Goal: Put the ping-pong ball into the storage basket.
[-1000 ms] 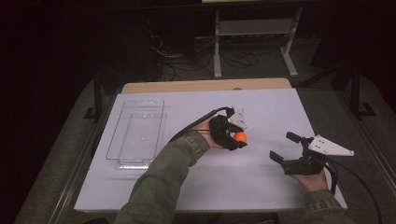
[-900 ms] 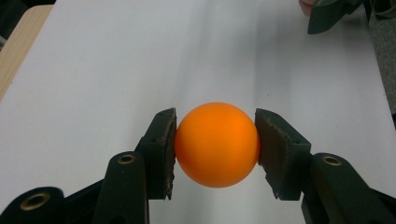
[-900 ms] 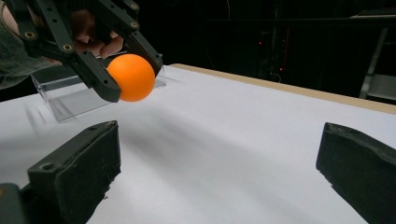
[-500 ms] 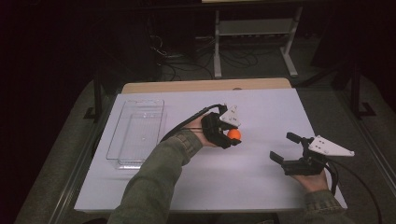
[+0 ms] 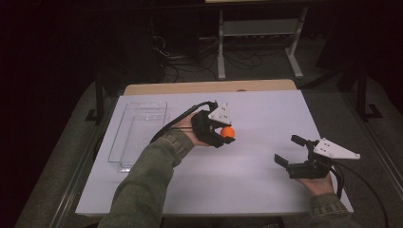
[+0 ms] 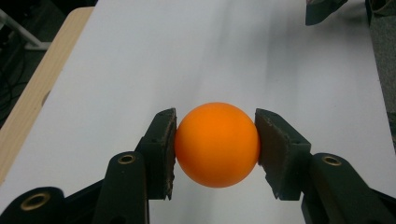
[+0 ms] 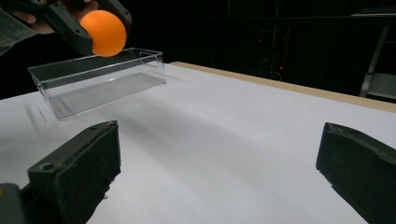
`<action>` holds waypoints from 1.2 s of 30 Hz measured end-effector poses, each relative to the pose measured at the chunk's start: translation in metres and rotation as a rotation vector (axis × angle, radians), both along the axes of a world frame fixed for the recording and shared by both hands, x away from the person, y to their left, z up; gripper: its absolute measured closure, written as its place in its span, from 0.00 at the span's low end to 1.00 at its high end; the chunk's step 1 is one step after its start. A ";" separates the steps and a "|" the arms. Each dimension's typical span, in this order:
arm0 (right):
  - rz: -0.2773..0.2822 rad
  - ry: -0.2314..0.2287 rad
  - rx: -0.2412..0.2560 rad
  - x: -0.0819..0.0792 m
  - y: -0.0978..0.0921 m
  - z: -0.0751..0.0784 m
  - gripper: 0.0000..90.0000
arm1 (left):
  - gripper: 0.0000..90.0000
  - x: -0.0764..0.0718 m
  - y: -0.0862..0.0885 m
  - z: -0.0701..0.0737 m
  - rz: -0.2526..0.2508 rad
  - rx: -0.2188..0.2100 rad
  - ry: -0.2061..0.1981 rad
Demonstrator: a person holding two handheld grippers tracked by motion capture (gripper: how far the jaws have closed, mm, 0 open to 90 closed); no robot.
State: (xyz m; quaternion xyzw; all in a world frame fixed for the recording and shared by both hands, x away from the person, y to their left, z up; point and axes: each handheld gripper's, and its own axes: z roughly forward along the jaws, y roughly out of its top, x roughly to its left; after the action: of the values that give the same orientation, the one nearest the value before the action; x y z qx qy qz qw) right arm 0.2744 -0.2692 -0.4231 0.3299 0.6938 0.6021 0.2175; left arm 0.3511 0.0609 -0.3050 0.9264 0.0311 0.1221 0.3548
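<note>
Left gripper view shows the left gripper [image 6: 215,144] with jaws pinching an orange ball [image 6: 216,144] above the white surface [image 6: 140,70]; the right gripper [image 5: 297,152] has its jaws spread wide.

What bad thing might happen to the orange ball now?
The orange ball is round and smooth, and the left gripper pinches it only at two small spots on its sides, lifted above the white table. It might squirt out, then bounce or roll off an edge. The clear plastic tray is narrow and lies off to one side, so a drop aimed there might miss. The right gripper rests open, too far to catch it.
</note>
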 end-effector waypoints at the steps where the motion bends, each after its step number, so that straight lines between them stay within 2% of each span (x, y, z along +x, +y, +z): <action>1: 0.000 0.001 0.000 0.000 0.000 0.000 0.00 | 0.56 0.000 0.004 0.002 0.005 -0.002 -0.003; 10: 0.001 0.005 -0.005 0.000 0.001 0.000 0.00 | 0.56 -0.005 0.022 0.009 0.022 -0.001 -0.017; 21: 0.004 0.004 -0.010 0.001 0.002 -0.001 0.00 | 0.56 -0.005 0.040 0.011 0.043 0.007 -0.008; 36: 0.006 0.009 -0.016 0.001 0.002 -0.001 0.00 | 0.56 -0.004 0.069 0.019 0.097 -0.003 -0.019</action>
State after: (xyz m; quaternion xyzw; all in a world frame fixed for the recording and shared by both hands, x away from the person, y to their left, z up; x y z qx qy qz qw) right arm 0.2755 -0.2667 -0.4245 0.3287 0.7004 0.5959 0.2152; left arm 0.3471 0.1300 -0.2865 0.9221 0.0729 0.1480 0.3501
